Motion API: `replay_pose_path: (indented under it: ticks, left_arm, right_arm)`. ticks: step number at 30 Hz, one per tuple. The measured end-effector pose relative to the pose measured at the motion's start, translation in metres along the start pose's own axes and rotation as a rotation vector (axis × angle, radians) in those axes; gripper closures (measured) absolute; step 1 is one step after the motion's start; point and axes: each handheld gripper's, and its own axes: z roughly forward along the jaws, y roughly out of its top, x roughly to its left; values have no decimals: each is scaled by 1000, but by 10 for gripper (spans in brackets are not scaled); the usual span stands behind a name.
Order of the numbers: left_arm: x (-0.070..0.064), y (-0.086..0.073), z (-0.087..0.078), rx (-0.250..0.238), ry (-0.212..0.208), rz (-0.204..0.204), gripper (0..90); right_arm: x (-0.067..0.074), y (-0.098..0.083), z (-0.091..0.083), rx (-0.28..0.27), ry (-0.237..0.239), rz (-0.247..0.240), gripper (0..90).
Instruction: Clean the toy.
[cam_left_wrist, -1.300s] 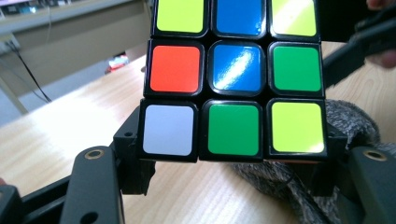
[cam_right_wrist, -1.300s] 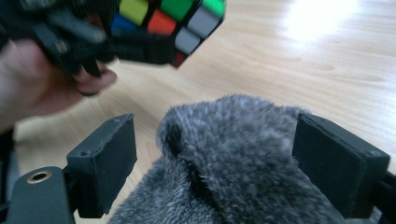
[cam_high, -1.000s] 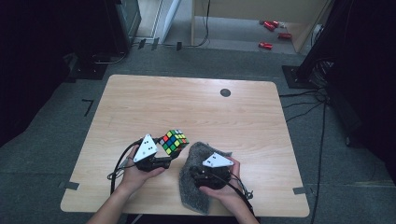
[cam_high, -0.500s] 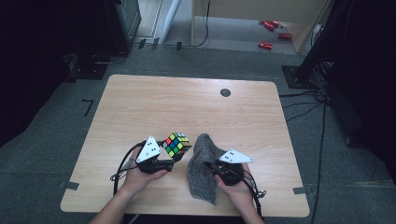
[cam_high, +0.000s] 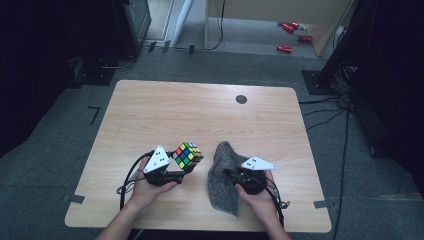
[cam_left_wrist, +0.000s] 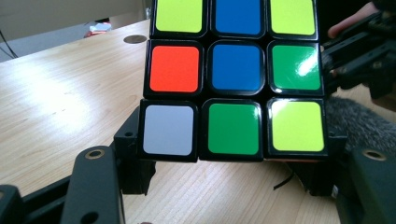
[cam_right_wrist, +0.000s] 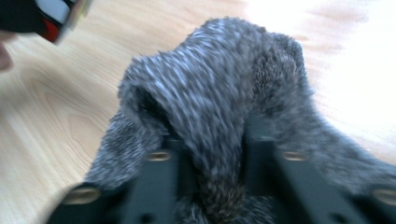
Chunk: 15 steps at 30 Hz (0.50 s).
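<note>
A person's left hand holds the left gripper (cam_high: 186, 170) near the front edge of a wooden table (cam_high: 200, 110), left of centre. Its two black jaws pinch a colourful puzzle cube (cam_high: 188, 155) by its lower corners and hold it lifted off the tabletop, tilted. In the left gripper view, the cube (cam_left_wrist: 236, 77) shows a scrambled face: yellow, blue, yellow along the top row; orange, blue, green across the middle; grey-white, green, yellow along the bottom, with a jaw pressed against each bottom corner.

The person's right hand holds the right gripper (cam_high: 231, 175) to the right of the cube, also close to the near edge. Its jaws have just been opening, after snapping together a moment before, and a fold of a grey fuzzy cloth (cam_high: 225, 175) stands between them. In the right gripper view the cloth (cam_right_wrist: 215, 107) rises in a hump between the two jaws and drapes over them; the view is blurred, so I cannot tell whether the pads press on the fabric. From the high view the cloth stands bunched up beside the gripper and trails down toward the near edge of the table.

Cube and cloth are near each other but apart. Farther off, a small dark round disc (cam_high: 241, 99) sits in the tabletop near the far edge. Beyond the table, grey carpet (cam_high: 250, 60) covers the floor, with a few small red objects (cam_high: 289, 37) lying far back on the right.
</note>
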Motion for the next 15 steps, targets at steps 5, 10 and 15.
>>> replay_pose_path:
  ticks: [5, 10, 15]
  left_arm:
    - [-1, 1, -1, -15, 1, 4, 349]
    - [3, -1, 2, -5, 1, -1, 349]
    - [3, -1, 0, -7, -2, -3, 349]
  right_arm:
    - [3, 3, -4, -24, -65, -16, 168]
    - [12, 10, -13, -119, -81, -64, 98]
    - [24, 10, 4, -76, -81, -102, 76]
